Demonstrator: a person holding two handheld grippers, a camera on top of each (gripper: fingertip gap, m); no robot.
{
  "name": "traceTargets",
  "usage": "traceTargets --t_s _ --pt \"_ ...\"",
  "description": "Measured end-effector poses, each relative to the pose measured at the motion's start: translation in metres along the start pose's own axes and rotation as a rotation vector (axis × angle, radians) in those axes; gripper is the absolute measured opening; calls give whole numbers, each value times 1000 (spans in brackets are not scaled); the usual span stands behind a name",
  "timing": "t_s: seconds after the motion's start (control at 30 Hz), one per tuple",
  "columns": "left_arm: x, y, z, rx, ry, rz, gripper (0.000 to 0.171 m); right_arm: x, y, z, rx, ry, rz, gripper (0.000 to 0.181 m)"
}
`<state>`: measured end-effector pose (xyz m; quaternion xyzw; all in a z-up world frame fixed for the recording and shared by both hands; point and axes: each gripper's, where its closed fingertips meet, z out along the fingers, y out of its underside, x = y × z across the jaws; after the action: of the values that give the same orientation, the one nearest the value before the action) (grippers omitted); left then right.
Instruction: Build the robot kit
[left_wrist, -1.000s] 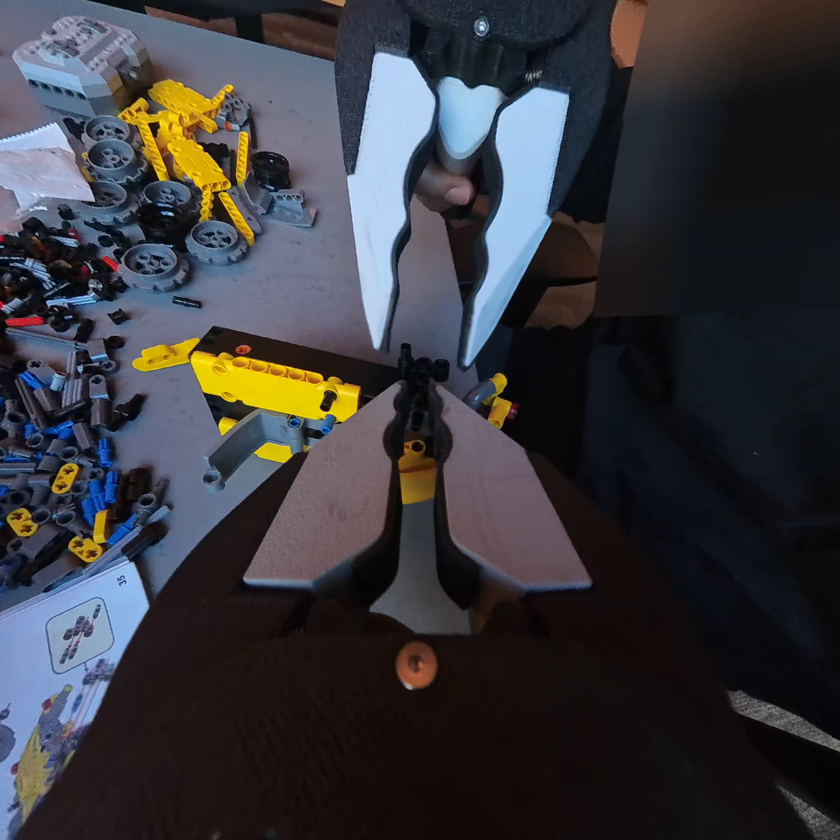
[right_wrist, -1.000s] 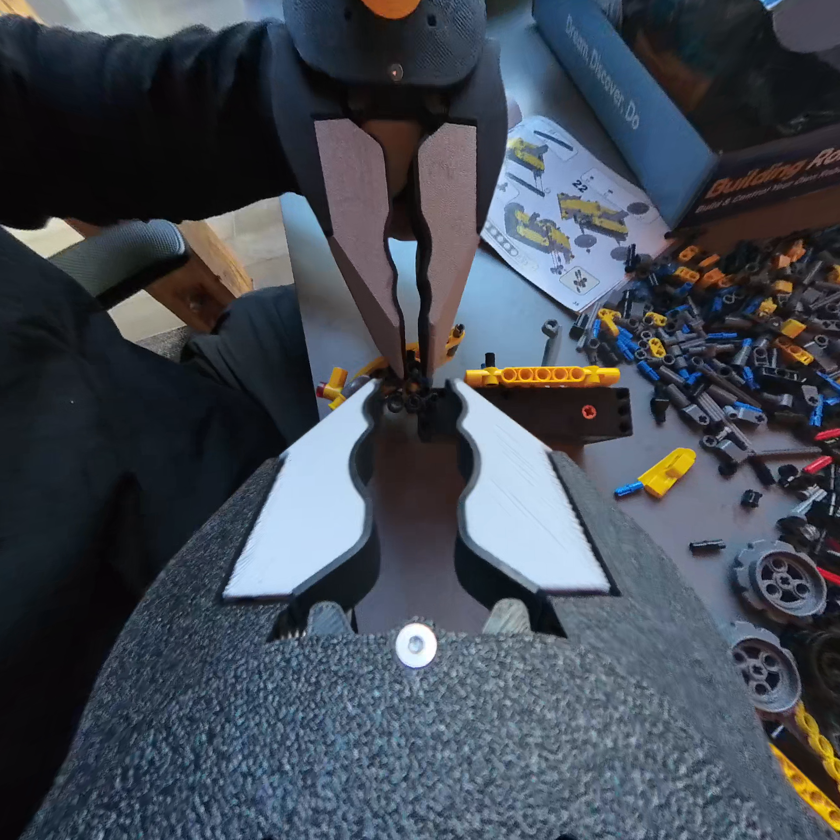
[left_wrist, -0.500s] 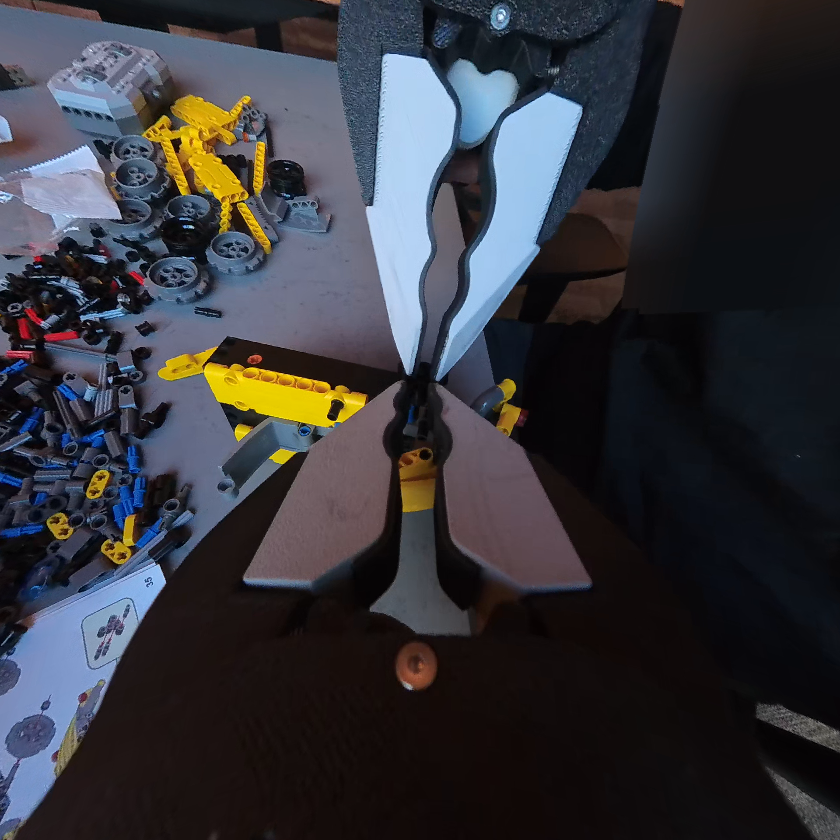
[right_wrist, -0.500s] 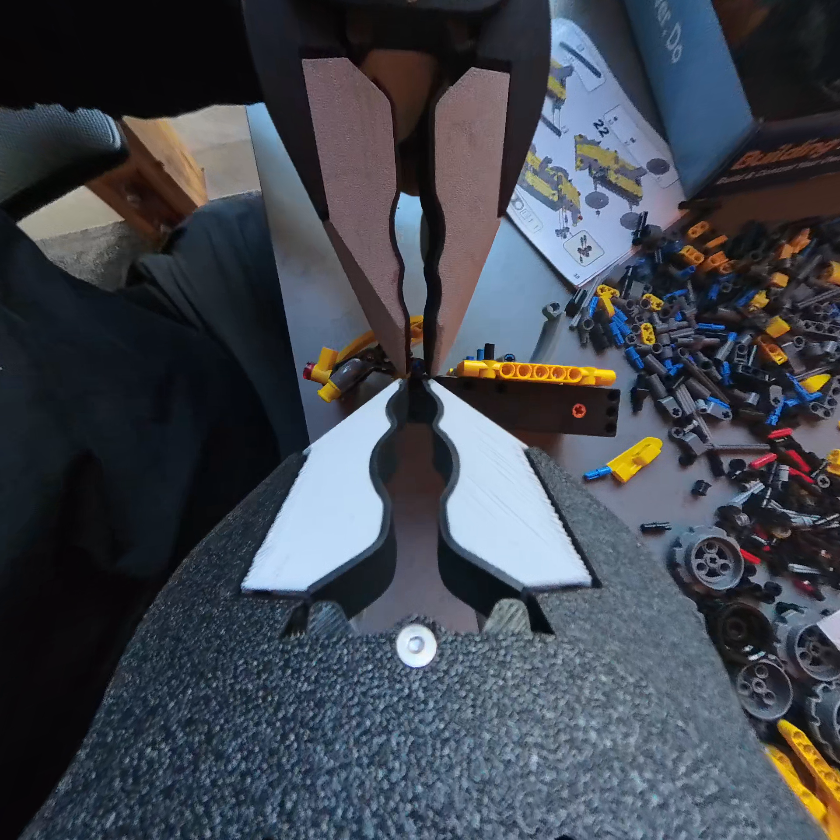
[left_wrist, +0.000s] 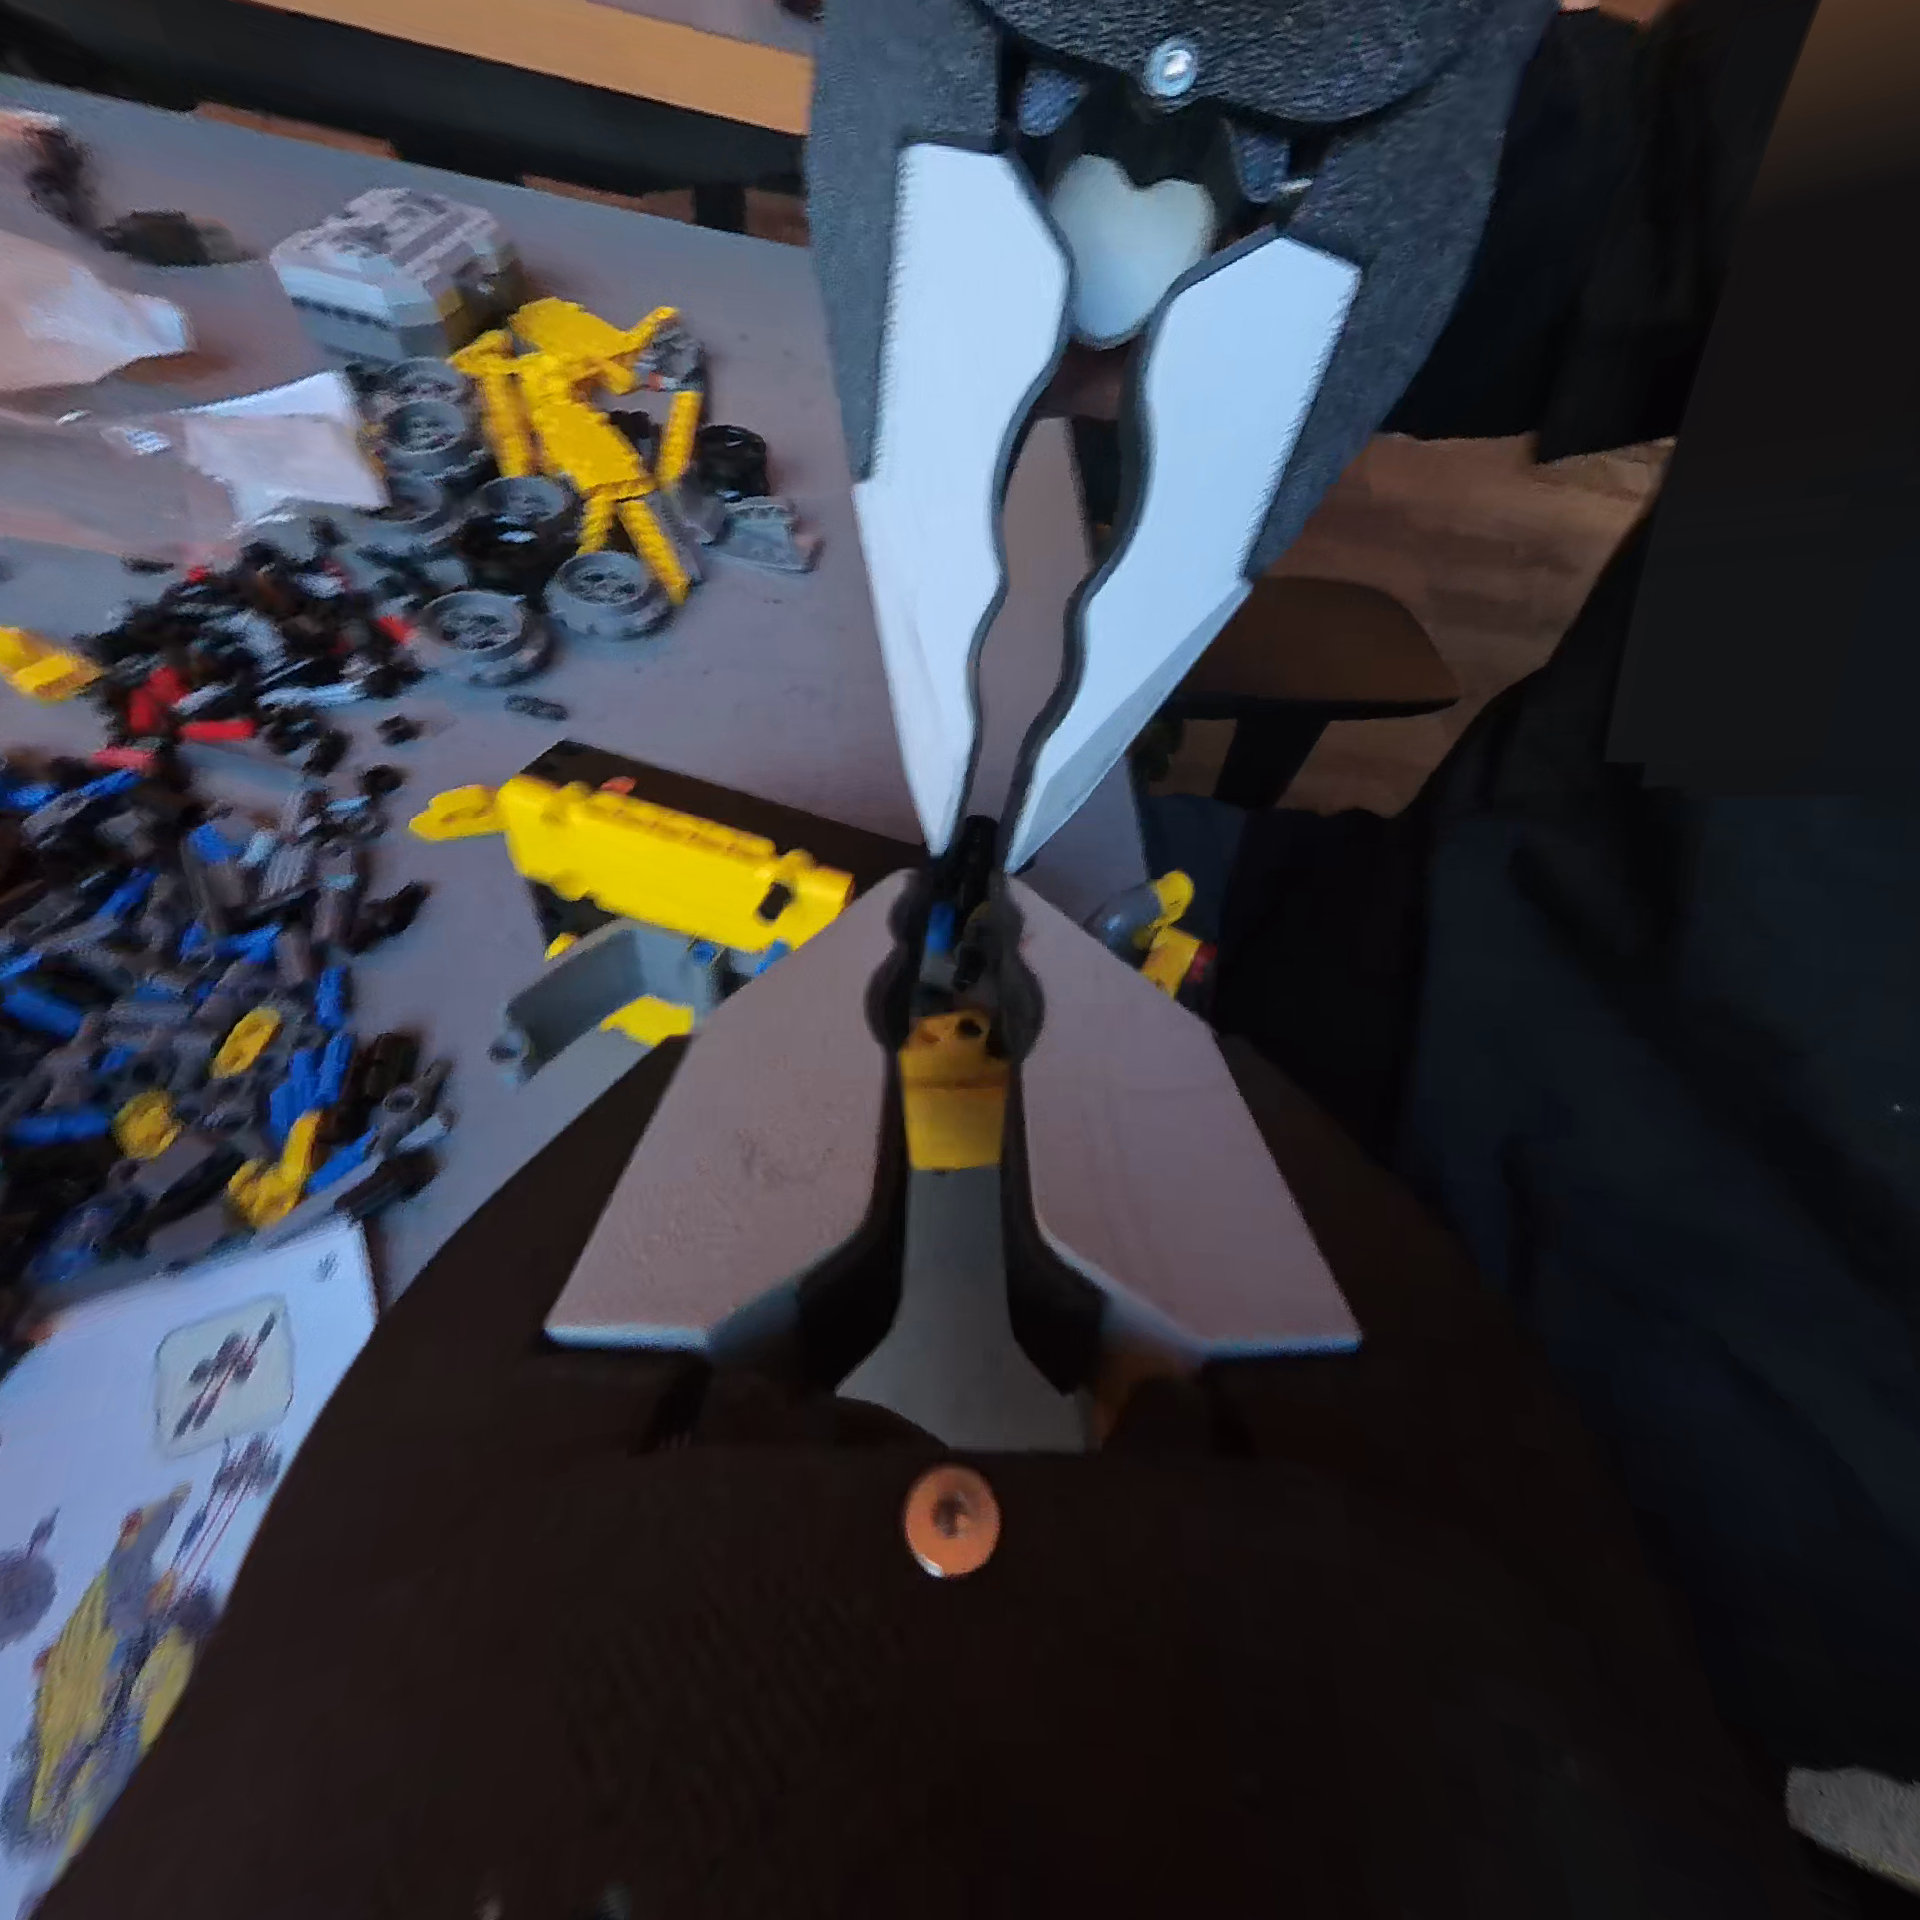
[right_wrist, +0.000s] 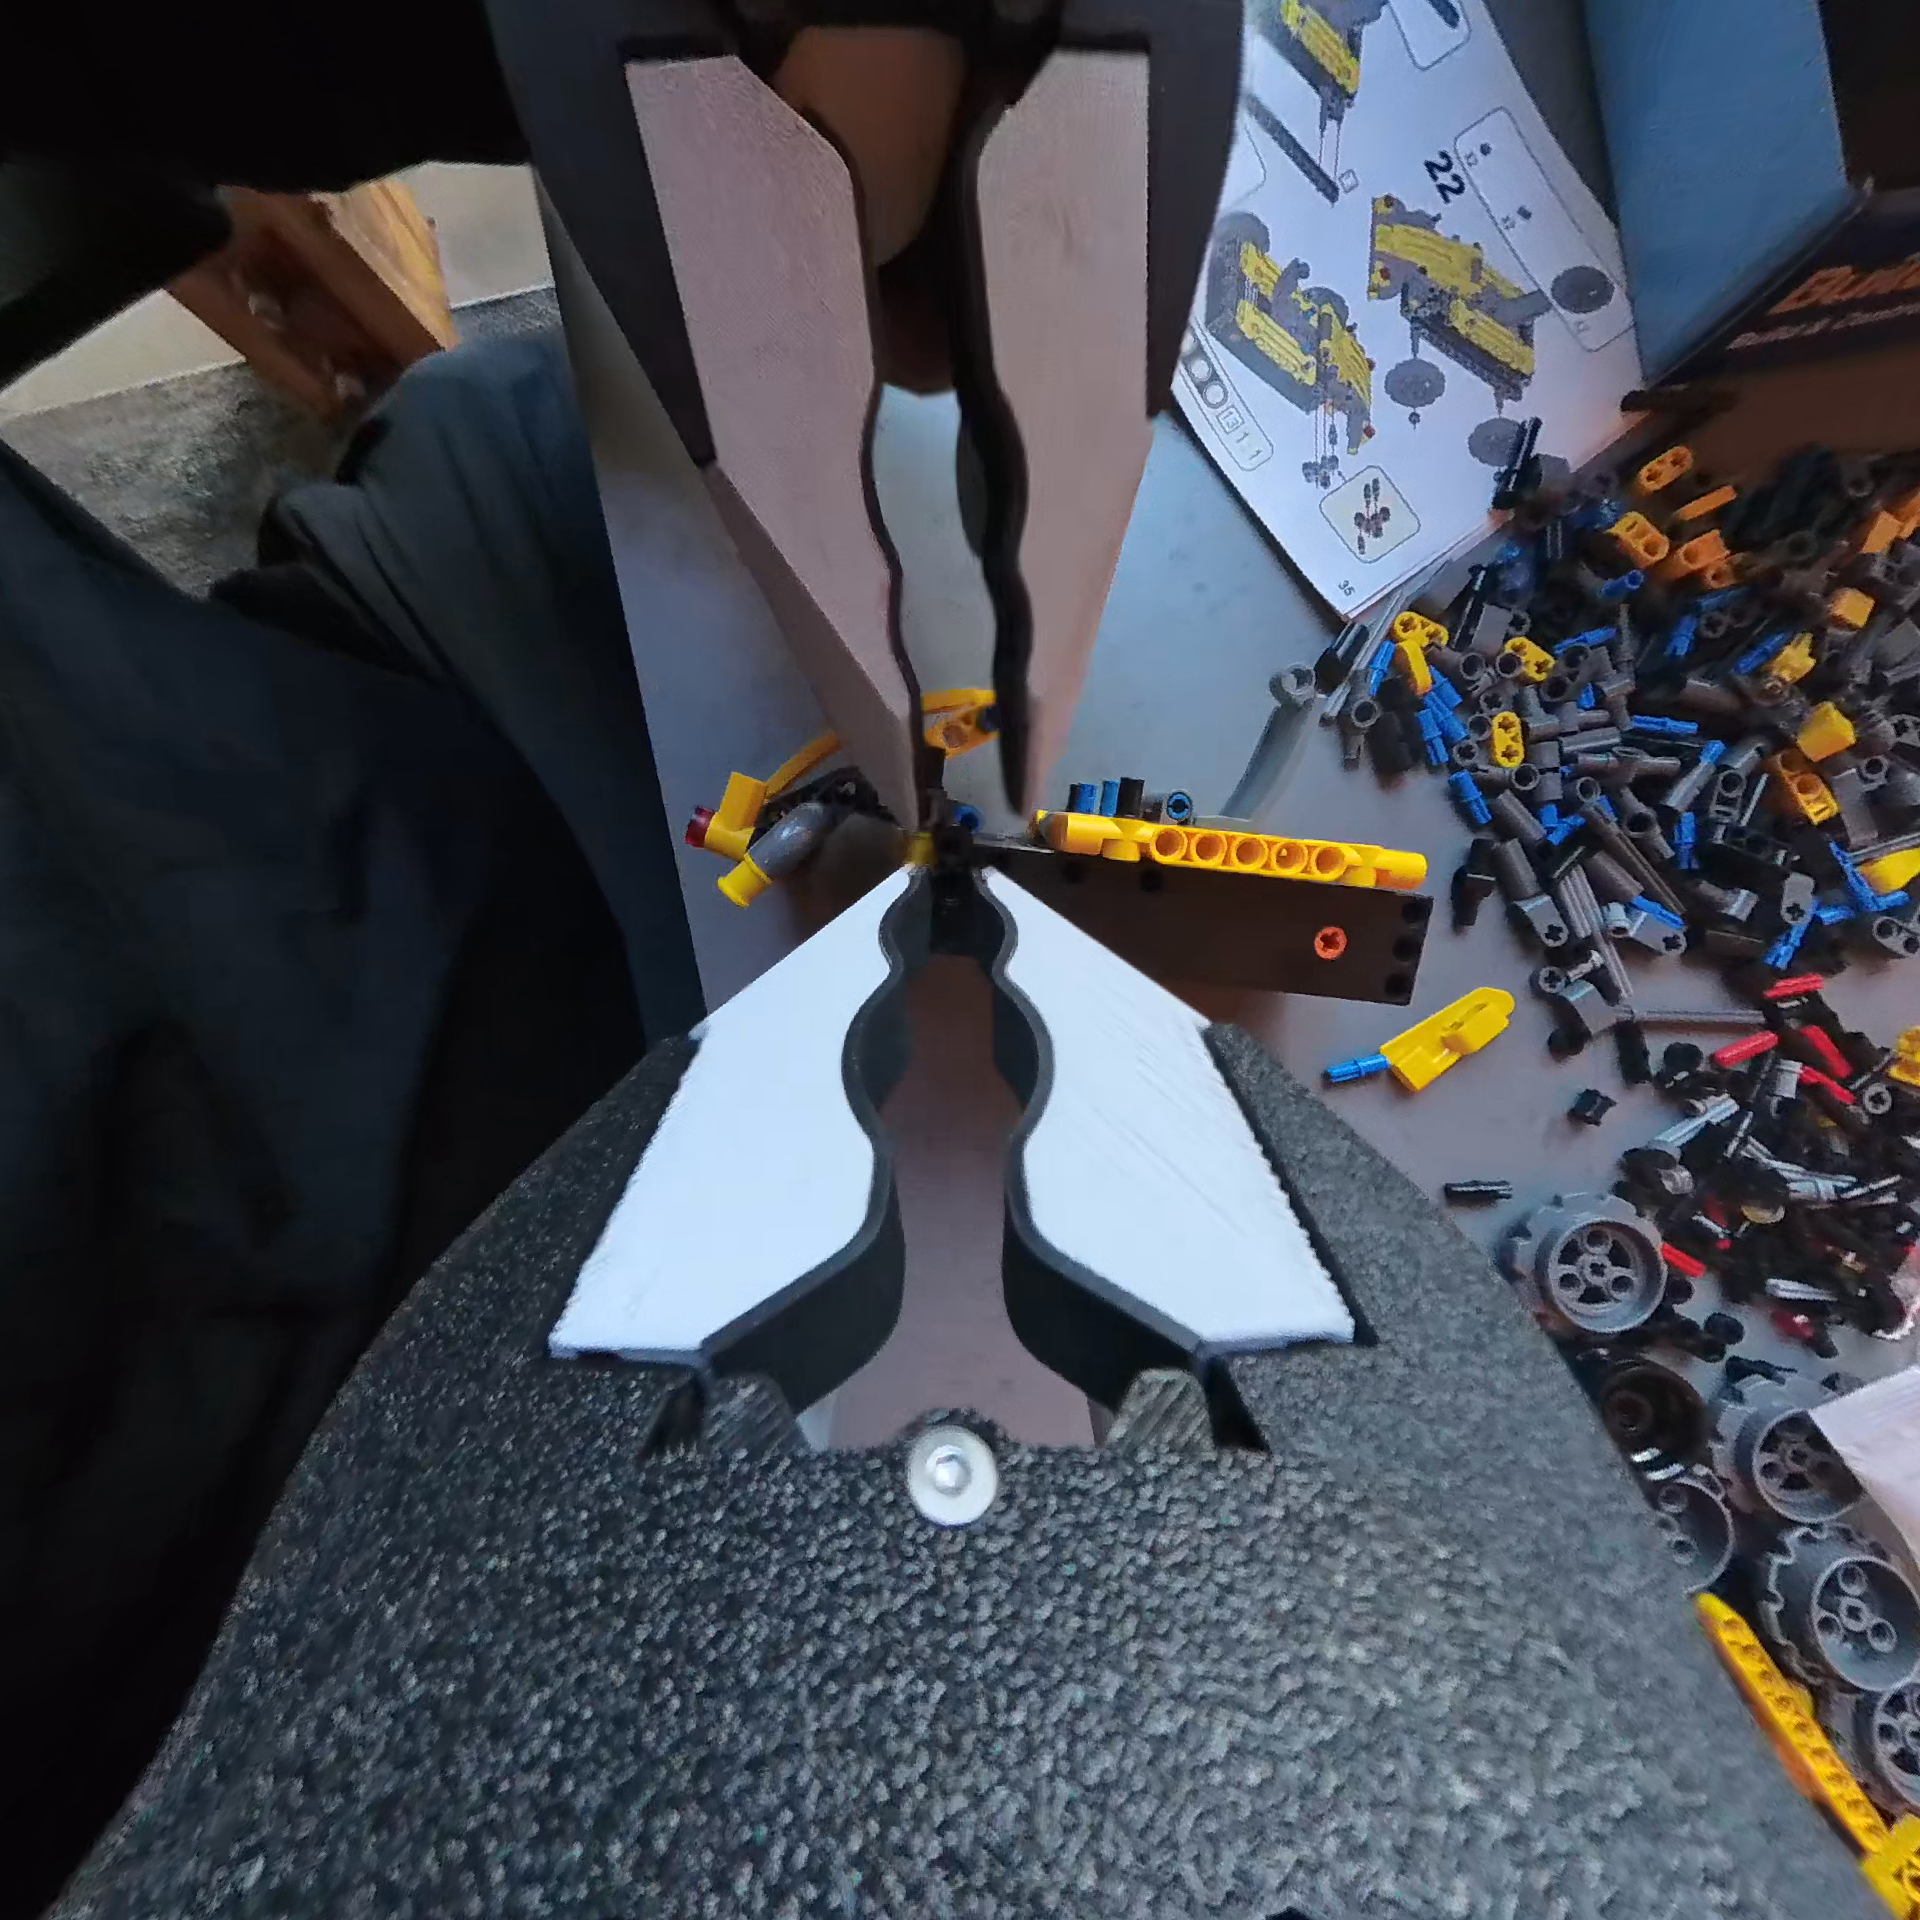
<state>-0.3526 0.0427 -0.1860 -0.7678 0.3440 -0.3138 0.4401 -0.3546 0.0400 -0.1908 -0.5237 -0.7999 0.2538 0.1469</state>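
The left gripper (left_wrist: 956, 914) is seen with its brown fingers (left_wrist: 769, 1132) drawn narrow around a small black and blue brick piece (left_wrist: 951, 925), with a yellow part (left_wrist: 951, 1101) lying in the gap behind the tips. The right gripper (right_wrist: 948, 894) is met tip to tip with it, its white fingers (right_wrist: 748, 1143) closed down on a small black connector (right_wrist: 948, 914) that appears to belong to the same piece, though the joint is too small and dark for this to be told for certain. Both are held above the near edge of the grey counter (left_wrist: 748, 686).

Just beside the tips, a yellow and black brick assembly (right_wrist: 1236, 883) is set on the counter, and a loose yellow part with a blue pin (right_wrist: 1434, 1039) lies near it. A heap of small black, blue and yellow pieces (right_wrist: 1662, 748) is spread further along, with grey wheels (right_wrist: 1595, 1262) near it. An open instruction booklet (right_wrist: 1392, 312) is laid flat, and a blue box (right_wrist: 1714, 177) is stood behind it; its contents cannot be seen.
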Motion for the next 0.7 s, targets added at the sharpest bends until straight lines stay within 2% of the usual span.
traceTargets --t_s 0.13,0.47,0.7 --pt "-3 4 -16 32 -19 -85 29 0 0 0 -12 -40 73 7" --pt "6 10 -2 56 96 -138 21 6 -3 0 -57 -67 122 7" --pt "3 11 -13 84 157 -152 18 5 -3 3 -92 -76 117 7"
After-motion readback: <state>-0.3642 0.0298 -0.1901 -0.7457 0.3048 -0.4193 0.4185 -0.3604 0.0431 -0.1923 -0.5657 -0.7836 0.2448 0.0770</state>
